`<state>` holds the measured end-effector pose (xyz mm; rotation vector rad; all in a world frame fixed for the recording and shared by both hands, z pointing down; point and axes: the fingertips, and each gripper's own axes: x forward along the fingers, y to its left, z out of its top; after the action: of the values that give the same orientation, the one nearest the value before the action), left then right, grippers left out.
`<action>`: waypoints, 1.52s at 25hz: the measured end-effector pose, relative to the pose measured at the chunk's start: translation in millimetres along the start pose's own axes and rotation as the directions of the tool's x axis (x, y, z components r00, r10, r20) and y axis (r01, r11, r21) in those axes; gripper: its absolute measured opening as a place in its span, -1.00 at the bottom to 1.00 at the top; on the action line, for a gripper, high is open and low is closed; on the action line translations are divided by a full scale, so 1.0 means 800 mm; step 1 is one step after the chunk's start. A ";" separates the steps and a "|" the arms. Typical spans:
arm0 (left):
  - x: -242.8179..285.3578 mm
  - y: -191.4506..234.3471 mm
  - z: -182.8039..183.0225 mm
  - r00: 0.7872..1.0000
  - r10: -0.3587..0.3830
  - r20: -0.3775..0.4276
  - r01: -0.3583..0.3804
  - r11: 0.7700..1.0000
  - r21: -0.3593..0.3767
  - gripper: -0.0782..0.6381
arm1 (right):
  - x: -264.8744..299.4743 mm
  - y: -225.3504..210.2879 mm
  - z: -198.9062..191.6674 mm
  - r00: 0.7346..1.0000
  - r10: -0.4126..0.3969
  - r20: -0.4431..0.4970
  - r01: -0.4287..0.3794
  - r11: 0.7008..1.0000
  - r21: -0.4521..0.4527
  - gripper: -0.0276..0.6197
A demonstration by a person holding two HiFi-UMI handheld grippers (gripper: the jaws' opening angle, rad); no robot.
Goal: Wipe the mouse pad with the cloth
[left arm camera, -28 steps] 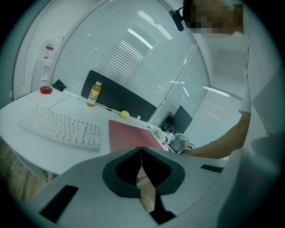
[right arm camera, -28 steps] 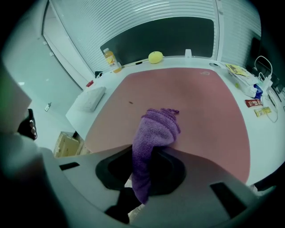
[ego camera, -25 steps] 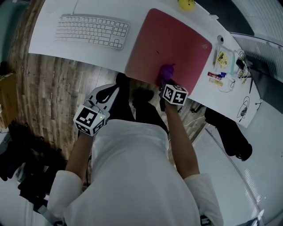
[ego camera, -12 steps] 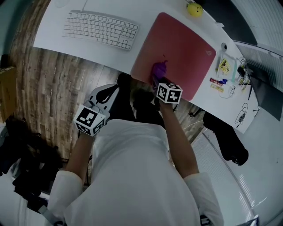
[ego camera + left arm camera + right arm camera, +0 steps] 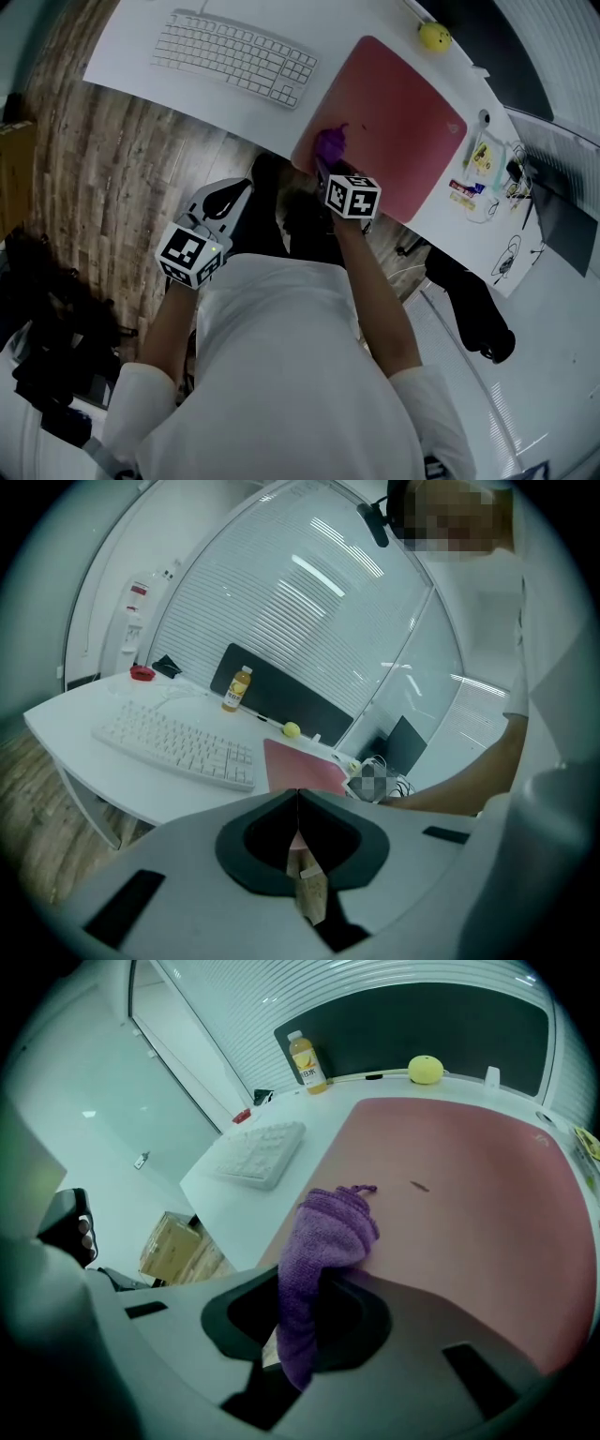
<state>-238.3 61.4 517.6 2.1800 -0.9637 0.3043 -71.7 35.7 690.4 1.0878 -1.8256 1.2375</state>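
**Right gripper [image 5: 298, 1312] has cloth [image 5: 328, 1232] down on pad [image 5: 469, 1176]**

It's pinching the purple cloth, bunched end pressed on the red pad's near-left corner, right by the bench [image 5: 131, 52] edge. Left gripper [image 5: 298, 803], jaws pressed together and empty, hangs off the bench.

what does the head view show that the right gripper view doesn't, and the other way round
Head view only: the marker cube on the right gripper and the person's arm behind it. Right gripper view only: the orange drink bottle, the cardboard box, and the tongs shut on the purple cloth. Both: the cloth at the near edge of the red mouse pad, the white keyboard and the yellow ball.
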 end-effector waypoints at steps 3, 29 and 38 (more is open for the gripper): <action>-0.010 0.008 -0.003 1.000 0.024 0.010 -0.024 1.000 -0.014 -0.73 | 0.006 0.010 0.004 1.000 0.015 -0.005 -0.015 1.000 -0.015 -0.65; -0.032 -0.006 0.029 0.979 0.187 0.087 -0.185 0.982 -0.024 -0.73 | 0.016 0.081 0.047 0.979 0.200 -0.048 -0.205 0.960 -0.190 -0.65; -0.012 -0.038 0.049 0.961 0.254 0.110 -0.249 0.967 -0.054 -0.73 | 0.024 0.047 0.063 0.972 0.227 -0.063 -0.236 0.928 -0.289 -0.65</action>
<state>-225.8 53.1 469.4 2.0585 -1.3057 0.2771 -117.8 -9.4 676.0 0.7015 -2.0818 1.0562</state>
